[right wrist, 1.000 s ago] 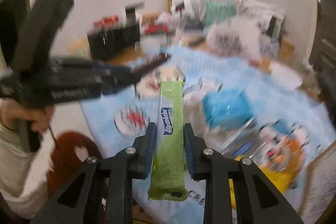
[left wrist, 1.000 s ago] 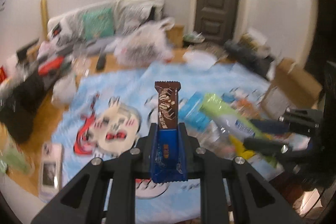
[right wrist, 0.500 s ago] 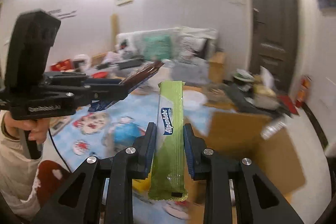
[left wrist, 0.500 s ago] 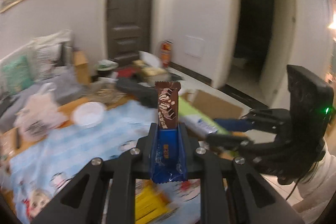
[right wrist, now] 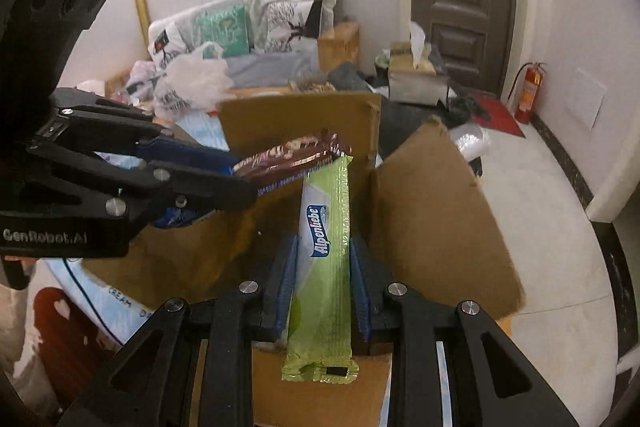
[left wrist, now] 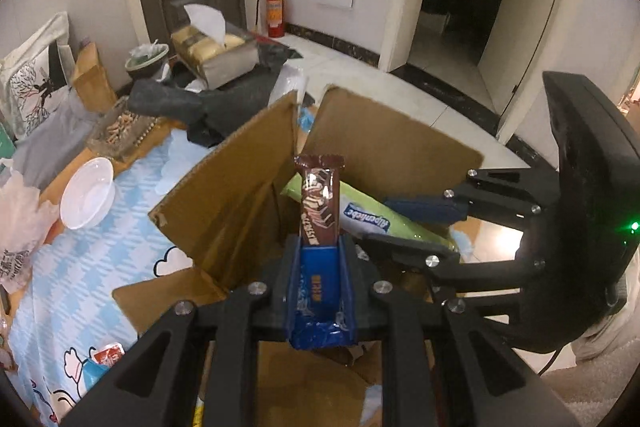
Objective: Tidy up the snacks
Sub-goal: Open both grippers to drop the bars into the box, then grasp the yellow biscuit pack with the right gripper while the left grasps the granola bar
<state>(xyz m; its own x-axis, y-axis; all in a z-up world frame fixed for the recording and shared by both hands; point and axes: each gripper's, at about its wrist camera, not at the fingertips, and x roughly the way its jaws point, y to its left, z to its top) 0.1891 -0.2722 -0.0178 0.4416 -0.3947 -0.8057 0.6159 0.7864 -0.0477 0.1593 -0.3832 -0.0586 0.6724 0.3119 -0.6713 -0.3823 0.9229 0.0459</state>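
My left gripper [left wrist: 319,247] is shut on a brown and blue chocolate bar [left wrist: 320,203], held upright over an open cardboard box [left wrist: 240,195]. My right gripper [right wrist: 323,259] is shut on a green Alpenliebe candy pack [right wrist: 325,247], also over the cardboard box [right wrist: 432,219]. In the left wrist view the right gripper [left wrist: 416,227] comes in from the right with the green pack [left wrist: 372,217]. In the right wrist view the left gripper [right wrist: 236,175] comes in from the left with the chocolate bar [right wrist: 296,155], whose tip is just above the green pack's end.
A blue patterned cloth [left wrist: 80,267] covers the table, with a white bowl [left wrist: 86,193] and a small packet [left wrist: 106,353] on it. A tissue box [left wrist: 216,51], dark clothes and bags lie beyond. A fire extinguisher [left wrist: 275,9] stands by the door. Tiled floor [right wrist: 540,219] lies right of the box.
Both grippers have swung right, from over the snack-strewn tablecloth to over the open cardboard box, each still holding its snack. The two snacks are now close together.
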